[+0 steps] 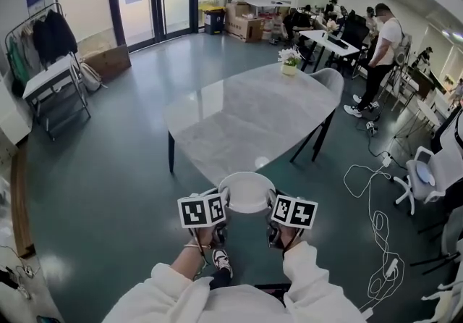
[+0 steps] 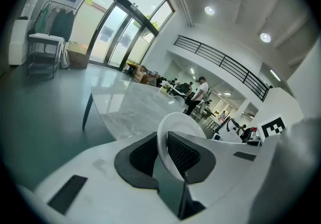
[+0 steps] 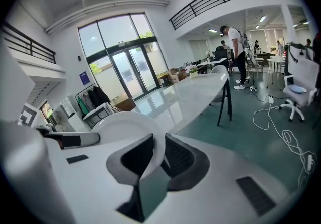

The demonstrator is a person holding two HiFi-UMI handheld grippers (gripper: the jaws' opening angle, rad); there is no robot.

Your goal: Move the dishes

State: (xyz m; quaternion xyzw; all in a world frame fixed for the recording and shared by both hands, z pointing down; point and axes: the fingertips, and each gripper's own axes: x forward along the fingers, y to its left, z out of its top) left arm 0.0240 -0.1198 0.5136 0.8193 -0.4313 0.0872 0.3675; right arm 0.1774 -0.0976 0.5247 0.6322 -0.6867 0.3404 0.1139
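Sleeves (image 1: pixel 312 279) of the person frame both tools just short of the table (image 1: pixel 239 122): the left gripper (image 1: pixel 223 198) pinches one rim of a white plate (image 1: pixel 247 191) and the right gripper (image 1: pixel 272 200) pinches the opposite rim, each pair of jaws pressed onto the thin edge. Gripping from both sides probably serves to carry the plate level; it hangs in the air at the table's near edge. A flower pot (image 1: pixel 289 64) stands at the table's far end, so the near part looks free for it.

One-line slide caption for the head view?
Left gripper and right gripper clamp opposite rims of a round white plate before a grey marble-topped table.
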